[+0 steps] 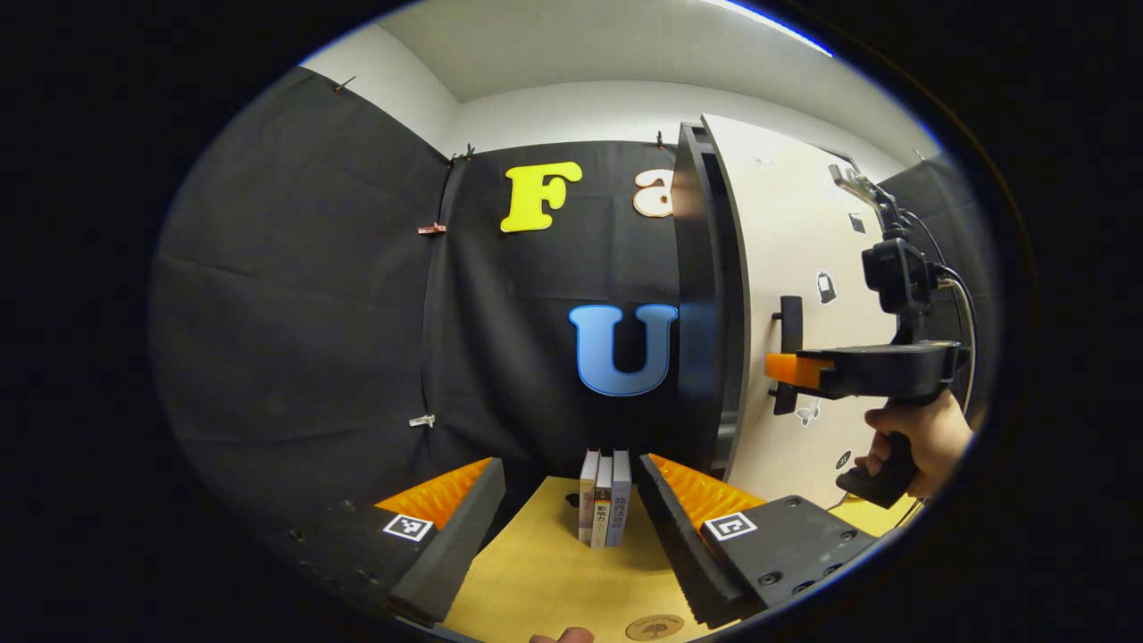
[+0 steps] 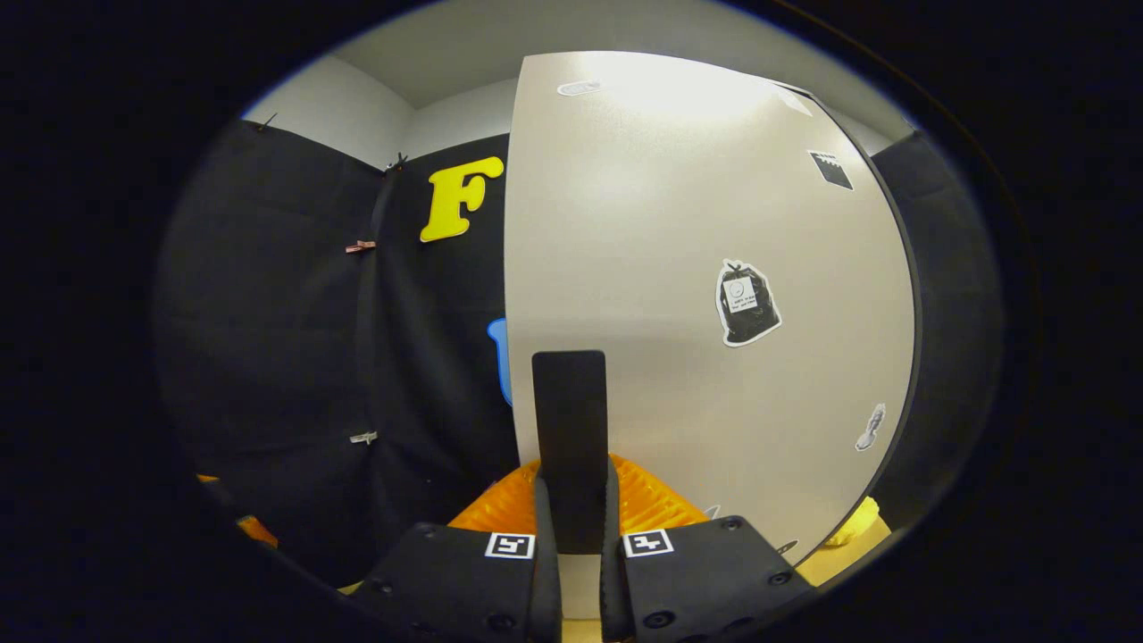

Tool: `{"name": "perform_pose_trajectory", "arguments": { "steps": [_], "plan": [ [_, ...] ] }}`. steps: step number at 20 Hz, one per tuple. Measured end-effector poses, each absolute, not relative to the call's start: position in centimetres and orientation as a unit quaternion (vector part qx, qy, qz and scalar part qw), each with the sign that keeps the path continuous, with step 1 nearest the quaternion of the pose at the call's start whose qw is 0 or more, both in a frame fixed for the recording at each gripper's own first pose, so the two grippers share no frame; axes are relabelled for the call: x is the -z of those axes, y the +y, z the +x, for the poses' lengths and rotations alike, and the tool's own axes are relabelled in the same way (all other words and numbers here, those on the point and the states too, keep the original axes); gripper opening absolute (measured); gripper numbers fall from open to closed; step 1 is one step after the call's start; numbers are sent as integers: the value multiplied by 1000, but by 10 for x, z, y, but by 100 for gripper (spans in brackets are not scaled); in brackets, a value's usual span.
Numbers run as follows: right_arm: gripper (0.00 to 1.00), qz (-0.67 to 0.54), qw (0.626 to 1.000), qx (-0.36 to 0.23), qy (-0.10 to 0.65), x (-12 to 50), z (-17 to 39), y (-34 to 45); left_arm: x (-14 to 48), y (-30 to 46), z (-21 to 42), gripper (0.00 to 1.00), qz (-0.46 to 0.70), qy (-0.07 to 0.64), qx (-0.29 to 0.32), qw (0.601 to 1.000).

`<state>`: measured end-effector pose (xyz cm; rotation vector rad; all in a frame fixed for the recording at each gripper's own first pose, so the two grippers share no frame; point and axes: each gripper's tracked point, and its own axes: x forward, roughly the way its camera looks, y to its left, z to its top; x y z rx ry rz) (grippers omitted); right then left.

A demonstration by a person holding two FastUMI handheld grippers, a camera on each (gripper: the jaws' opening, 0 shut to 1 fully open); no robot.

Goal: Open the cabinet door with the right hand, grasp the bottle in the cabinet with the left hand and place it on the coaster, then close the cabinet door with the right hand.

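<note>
The white cabinet door (image 2: 705,268) rises close in front of the right gripper view, with a black vertical handle (image 2: 569,420) on it. My right gripper (image 2: 576,487) is shut on that handle, one finger on each side. In the left gripper view a hand holds the right gripper (image 1: 784,368) against the handle (image 1: 789,344), beside the cabinet's dark side (image 1: 701,304). My left gripper (image 1: 569,464) hangs open above the table, nothing between its fingers. A round tan coaster (image 1: 654,627) lies on the table just below it.
Three books (image 1: 604,500) stand upright on the yellow-brown table (image 1: 536,572), beyond the left gripper's fingers and left of the cabinet. Stickers (image 2: 746,304) dot the door. A fingertip (image 1: 563,636) shows at the bottom edge.
</note>
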<state>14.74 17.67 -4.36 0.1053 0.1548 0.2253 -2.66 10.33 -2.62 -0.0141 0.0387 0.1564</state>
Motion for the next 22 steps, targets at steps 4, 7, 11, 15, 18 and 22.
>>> {"name": "perform_pose_trajectory", "arguments": {
  "steps": [4,7,11,15,18,22],
  "plan": [
    [21,55,986,-129,86,38,119,168,23,93,-35,95,-9,18,-74,997],
    [21,54,985,-139,90,35,95,152,21,85,-42,95,-10,19,-70,997],
    [21,62,983,-146,96,30,68,133,18,72,-48,95,-7,16,-62,998],
    [21,65,982,-146,99,27,44,115,15,57,-48,95,-7,15,-51,999],
    [21,66,982,-145,99,24,30,100,8,47,-47,94,-4,8,-41,999],
    [21,69,983,-135,100,20,-4,58,2,30,-44,95,-1,1,-27,1000]
  ]
}}
